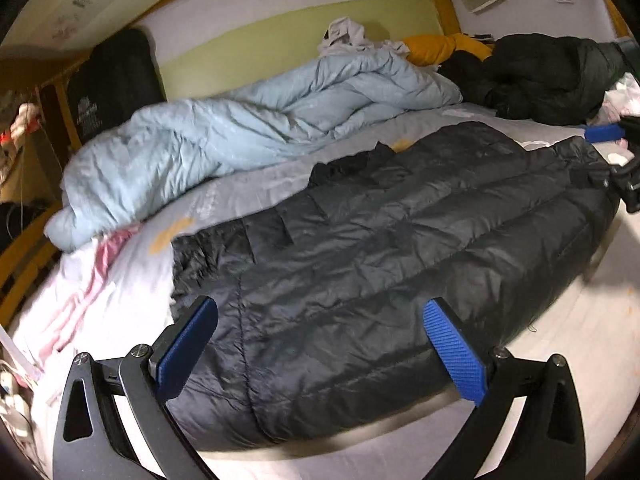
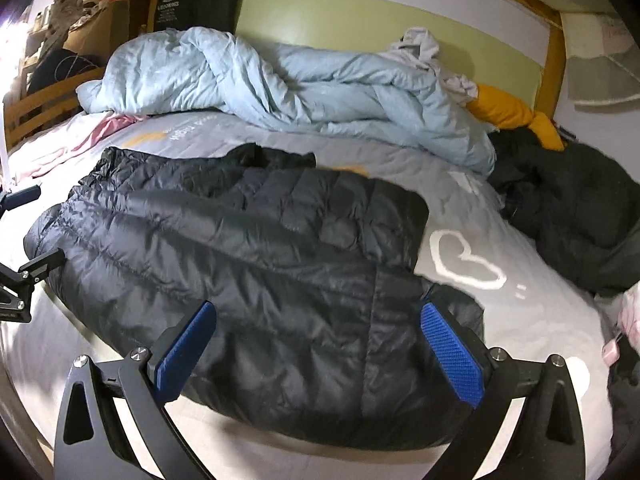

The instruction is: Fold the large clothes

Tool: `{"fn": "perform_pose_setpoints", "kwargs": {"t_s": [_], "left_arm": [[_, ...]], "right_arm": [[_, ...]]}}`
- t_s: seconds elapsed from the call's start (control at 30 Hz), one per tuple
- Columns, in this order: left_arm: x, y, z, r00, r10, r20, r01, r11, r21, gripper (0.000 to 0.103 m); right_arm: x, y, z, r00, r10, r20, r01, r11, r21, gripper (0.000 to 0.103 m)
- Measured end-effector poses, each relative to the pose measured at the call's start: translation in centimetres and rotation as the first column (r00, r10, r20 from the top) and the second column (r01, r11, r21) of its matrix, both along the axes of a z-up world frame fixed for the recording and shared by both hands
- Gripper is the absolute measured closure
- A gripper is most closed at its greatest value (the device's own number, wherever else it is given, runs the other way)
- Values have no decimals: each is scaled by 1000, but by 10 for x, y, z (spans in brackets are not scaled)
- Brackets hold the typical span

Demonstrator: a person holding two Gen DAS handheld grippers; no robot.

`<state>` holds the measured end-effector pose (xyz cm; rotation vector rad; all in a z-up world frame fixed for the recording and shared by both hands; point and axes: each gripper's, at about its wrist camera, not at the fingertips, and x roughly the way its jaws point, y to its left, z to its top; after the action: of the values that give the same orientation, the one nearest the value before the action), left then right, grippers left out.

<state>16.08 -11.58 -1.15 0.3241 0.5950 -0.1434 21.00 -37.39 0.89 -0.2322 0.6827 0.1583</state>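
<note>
Spreading across the whole lower frame of both views: wide bed with pale grey sheet point(image 2: 532, 312), white heart print right of centre in the right wrist view. Bunched along the upper half, crumpled light-blue quilted duvet point(image 1: 240, 120). Upper right, heap of dark clothing point(image 2: 568, 208) with a mustard-yellow bundle point(image 2: 508, 112) tucked behind it.

Dead centre, the one to fold: black quilted puffer jacket point(image 1: 380, 248), lying flat on the sheet, near edge bulging toward the bottom of each frame, collar end rumpled toward upper middle.

Now the tools. Left gripper point(image 1: 320, 344), blue-padded black two-finger claw, gaping wide at bottom centre of the left wrist view, jacket's near edge lying between the fingers but not pinched. Right gripper point(image 2: 318, 344), same build, spread as wide as it goes at bottom centre of the right wrist view, straddling the jacket's near hem, pads clear of the cloth. Each claw peeking into the other's frame at the side edge.

Looks like lining up for a two-point pinch on the near edge before folding. Risks, judged from here: slick puffy shell slipping out if only the top layer gets nipped; bedsheet caught along with the hem if the fingers dig too deep; uneven grab heights leaving a skewed fold; trapped air springing the fold back open.
</note>
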Motion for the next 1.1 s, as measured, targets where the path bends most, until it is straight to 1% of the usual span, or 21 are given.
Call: {"fn": "perform_pose_setpoints", "kwargs": {"t_s": [0.07,0.13,0.17,0.23,0.33,0.43,0.57,0.67,0.77,0.83,0.9,0.97,1.03,1.07,1.1], "left_arm": [[1,0,-3,1000,-9,-24,9,1000,-16,1],[0,-3,-6,999,-29,-34,28,1000,-12,1],[-3,-6,-7,999,-42,-31,42,999,0,1],[-10,-15,-10,997,-72,-17,72,996,48,1],[-15,-28,-19,994,-102,-26,105,988,112,1],[-14,-33,-27,993,-104,-46,110,983,150,1],[-8,-34,-37,994,-82,-78,95,979,180,1],[-3,-35,-48,989,-80,-122,105,971,216,0],[-2,-34,-60,988,-79,-130,113,954,278,0],[0,-31,-66,987,-70,-148,110,952,286,0],[1,-27,-66,986,-62,-153,103,956,276,0],[2,-22,-65,987,-49,-154,91,956,280,0],[6,-15,-66,987,-17,-162,65,955,291,0],[9,-11,-67,986,1,-169,50,955,294,0],[13,-6,-66,984,20,-179,33,957,287,5]], "right_arm": [[-1,0,-3,1000,-4,-9,5,1000,6,0],[-3,1,-5,1000,6,-17,-6,1000,-2,0],[-4,3,-6,1000,13,-19,-13,1000,-10,0],[-8,8,-9,999,27,-17,-28,999,-37,0],[-10,16,-12,998,57,-28,-59,996,-68,0],[-12,25,-16,995,92,-46,-96,992,-88,0],[-17,36,-27,988,138,-76,-146,982,-122,0],[-22,47,-44,976,182,-121,-203,961,-188,0],[-33,60,-60,966,230,-116,-255,916,-310,0],[-36,67,-77,970,217,-107,-242,868,-433,0],[-35,65,-84,975,209,-81,-222,849,-480,0],[-31,60,-84,979,193,-59,-197,852,-485,0],[-22,50,-84,987,155,-48,-159,855,-495,0],[-17,44,-84,990,130,-47,-137,859,-494,2],[-11,36,-83,993,102,-63,-120,868,-482,9]]}}
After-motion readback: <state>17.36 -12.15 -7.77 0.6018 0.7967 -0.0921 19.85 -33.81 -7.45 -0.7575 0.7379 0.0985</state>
